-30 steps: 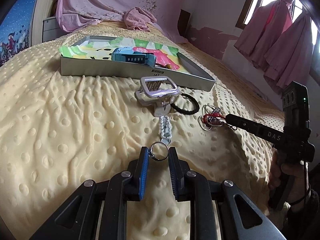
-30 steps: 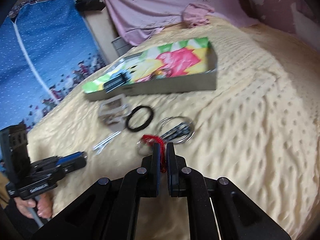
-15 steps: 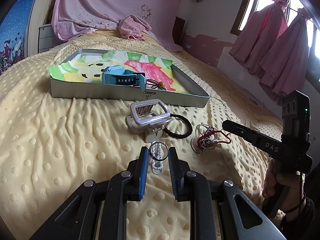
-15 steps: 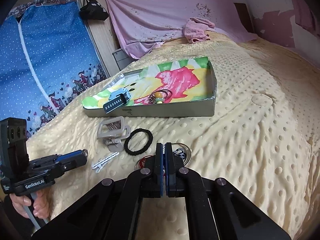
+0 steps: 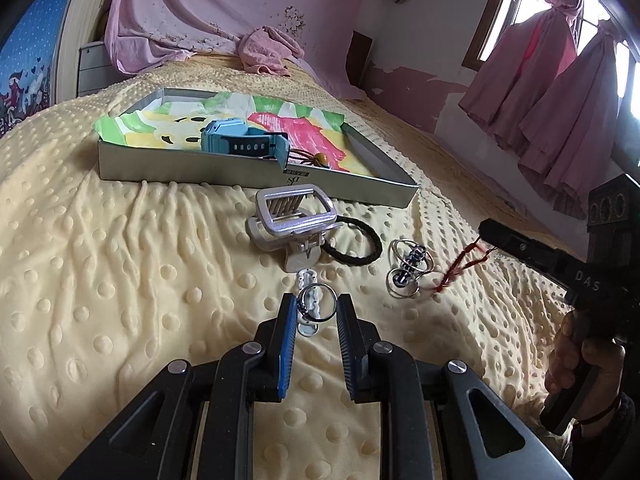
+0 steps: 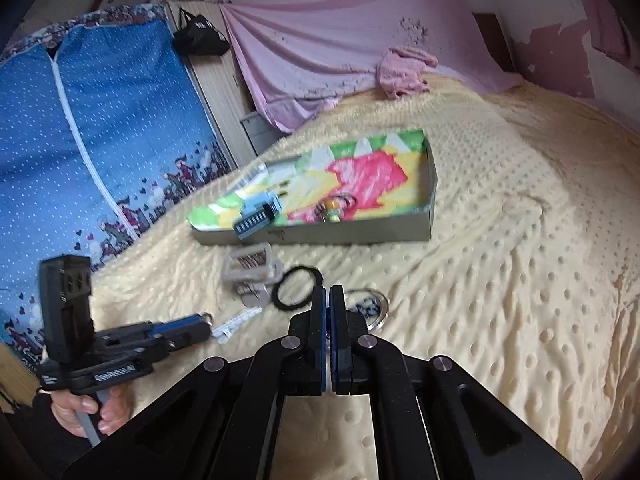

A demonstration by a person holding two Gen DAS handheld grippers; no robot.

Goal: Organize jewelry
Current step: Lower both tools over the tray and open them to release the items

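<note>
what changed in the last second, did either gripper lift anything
The right gripper has lifted the red cord off the blanket, away from the bangles. The left gripper has raised the silver ring above the white clip. Tray, hair claw and black hair tie stayed put.

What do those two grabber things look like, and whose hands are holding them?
Both are black with two flat fingers lined with blue ribbed pads. The left hand-held gripper carries white lettering on its side and a boxy black block on top. The right hand-held gripper reads "DAS". A bare hand holds the left one's grey handle; the right wrist wears a red string.
</note>
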